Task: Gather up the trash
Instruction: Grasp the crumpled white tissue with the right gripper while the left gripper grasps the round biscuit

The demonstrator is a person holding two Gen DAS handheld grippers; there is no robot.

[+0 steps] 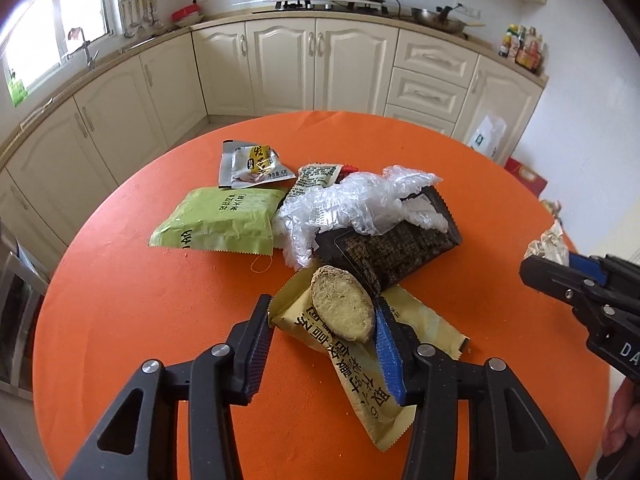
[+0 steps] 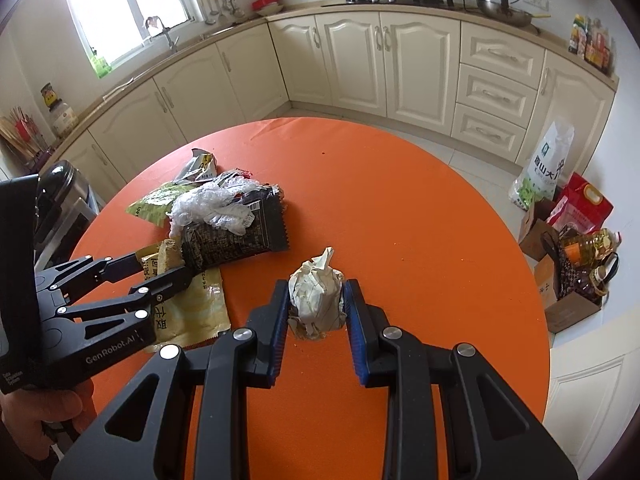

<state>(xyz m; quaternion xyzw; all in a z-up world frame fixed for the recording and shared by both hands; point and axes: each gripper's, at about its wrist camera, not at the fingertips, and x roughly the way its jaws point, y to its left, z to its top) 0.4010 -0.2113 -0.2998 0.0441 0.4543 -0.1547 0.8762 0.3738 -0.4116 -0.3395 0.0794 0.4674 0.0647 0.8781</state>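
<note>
Left gripper (image 1: 320, 322) straddles the ginger slice (image 1: 343, 305), fingers spread and not yet pinching, while right gripper (image 2: 316, 304) pinches the crumpled paper wad (image 2: 318, 294) above the orange bench (image 2: 400, 220), ready for binning.

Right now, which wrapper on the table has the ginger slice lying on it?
The yellow wrapper between the left gripper's fingers; the ginger slice lies on it.

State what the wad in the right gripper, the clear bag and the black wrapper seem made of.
Wad: likely paper, matte, sharp creases. Clear bag: thin plastic film, see-through, glossy crinkles. Black wrapper: probably plastic or foil laminate, shiny, printed, zigzag edge.
</note>
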